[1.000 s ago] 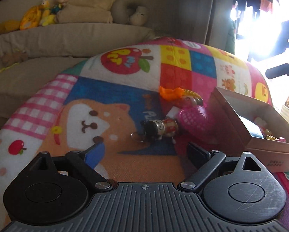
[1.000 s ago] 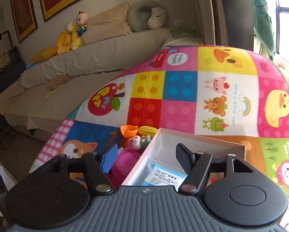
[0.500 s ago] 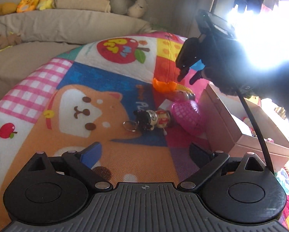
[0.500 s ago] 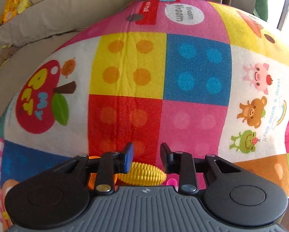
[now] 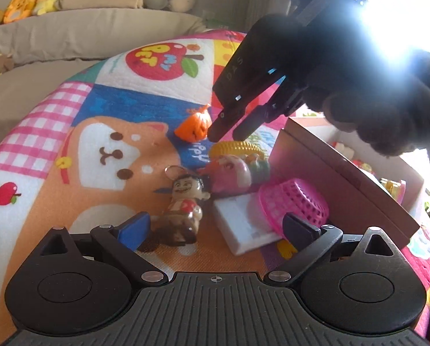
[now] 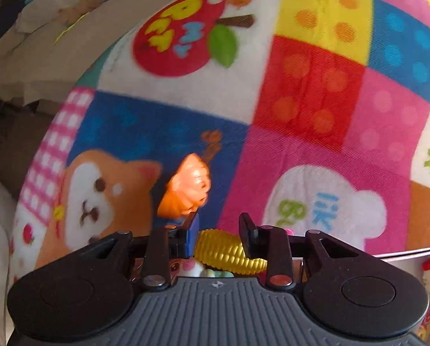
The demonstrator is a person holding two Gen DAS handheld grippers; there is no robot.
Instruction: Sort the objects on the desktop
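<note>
- Left wrist view: the left gripper [image 5: 215, 225] stands spread wide and empty at the bottom of the frame, a doll keychain [image 5: 184, 204] lying between its fingers, probably lined up as the next pick
- At right the box [image 5: 350, 178] waits open for the toys; the pink basket [image 5: 294, 201] lies against its wall
- Right wrist view: the right gripper [image 6: 219, 229], narrowed but clamping nothing, points down over the toy corn [image 6: 229, 249] at lower centre, likely to take it; the orange toy [image 6: 187, 190] sits just above-left
</note>
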